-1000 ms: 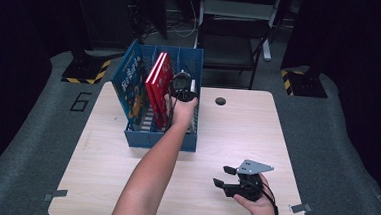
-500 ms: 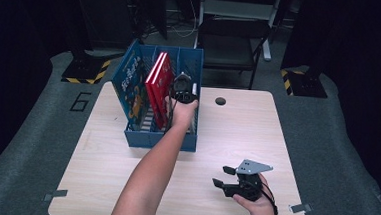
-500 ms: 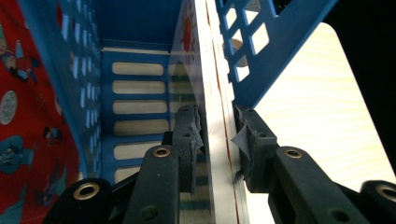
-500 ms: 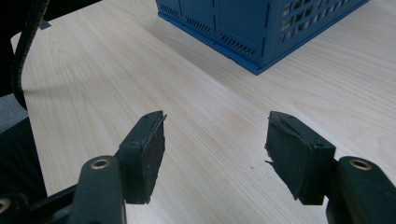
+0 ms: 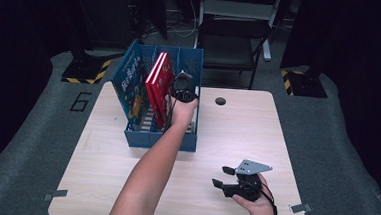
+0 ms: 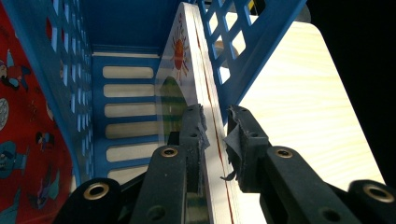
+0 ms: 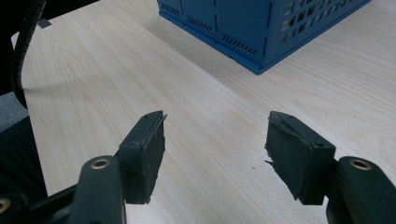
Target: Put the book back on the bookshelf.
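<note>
A blue slotted rack (image 5: 161, 141) with three compartments stands on the wooden table (image 5: 99, 172). A blue picture book (image 5: 132, 84) leans in its left slot and a red book (image 5: 157, 83) in the middle one. My left gripper (image 5: 183, 89) reaches down into the right slot. In the left gripper view its jaws (image 6: 215, 121) have just been closing on the top edge of a thin white book with a sun picture (image 6: 180, 70), and both pads press on it. The red book (image 6: 14, 140) shows beyond the divider. My right gripper (image 5: 223, 177) rests low over the table's front right, open (image 7: 215, 135), with nothing between its pads.
A small dark round hole (image 5: 220, 101) sits in the tabletop right of the rack. A black chair (image 5: 232, 40) stands behind the table. The rack's corner (image 7: 261, 46) lies ahead of the right gripper, with bare wood between them.
</note>
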